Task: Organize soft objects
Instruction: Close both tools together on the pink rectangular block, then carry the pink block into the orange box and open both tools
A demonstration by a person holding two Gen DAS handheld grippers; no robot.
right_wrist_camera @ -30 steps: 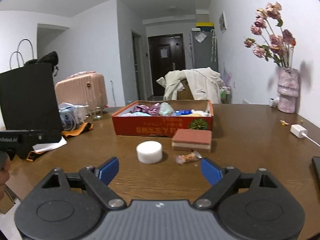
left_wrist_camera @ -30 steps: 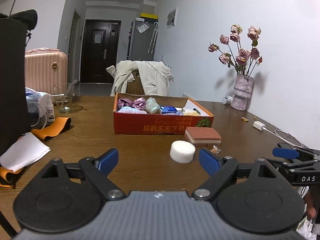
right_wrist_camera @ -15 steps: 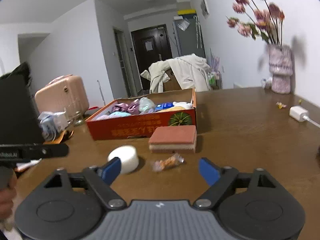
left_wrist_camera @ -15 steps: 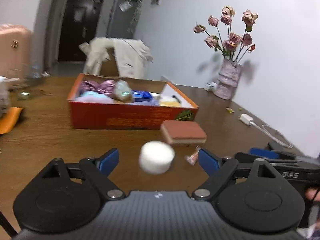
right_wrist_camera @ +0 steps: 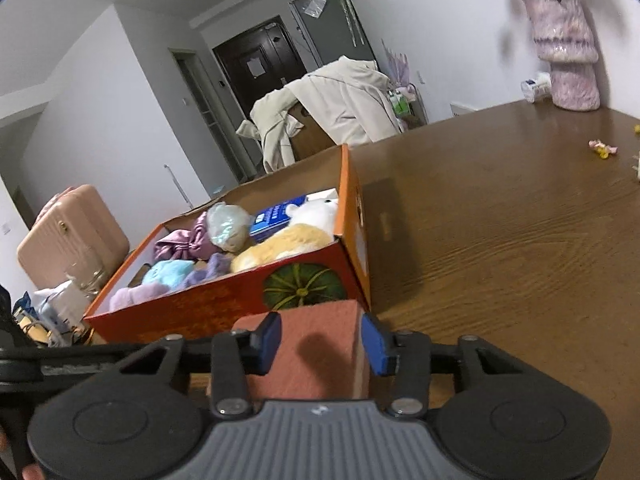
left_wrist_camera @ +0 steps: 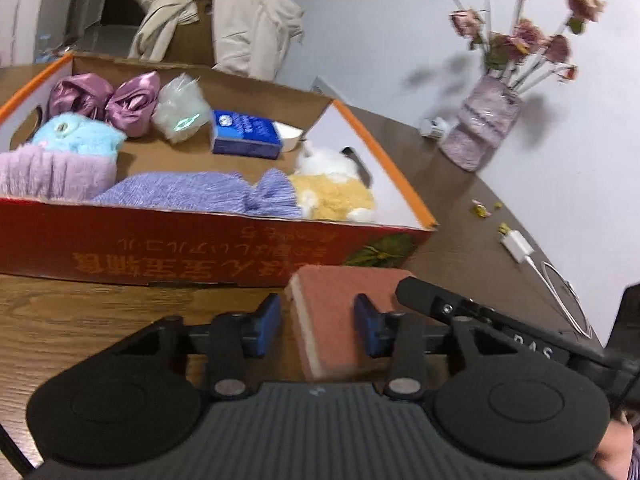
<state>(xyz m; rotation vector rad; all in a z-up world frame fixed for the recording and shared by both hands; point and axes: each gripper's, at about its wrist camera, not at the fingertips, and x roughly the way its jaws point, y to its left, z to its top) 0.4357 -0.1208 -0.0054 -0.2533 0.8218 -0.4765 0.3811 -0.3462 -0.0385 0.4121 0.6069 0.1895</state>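
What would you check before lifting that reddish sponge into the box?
1. Sponge between right gripper fingers, jaws just closing: ok.
2. Right pads pressing sponge: cannot tell.
3. Left gripper over the sponge's near end, also just closing: ok.
4. Left pads gripping: not ok, gap beside the left pad.
5. Bare floor in orange box: ok, a patch near the blue packet.
6. White foam puck in view: not ok.

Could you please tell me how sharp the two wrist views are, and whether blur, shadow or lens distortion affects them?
Left wrist view: the dried flowers and vase are smeared by motion blur, while the plush toys in the red box read fairly clearly. Right wrist view: the vase is blurred, a dark shadow lies on the sponge, and fisheye bending curves the table edge.
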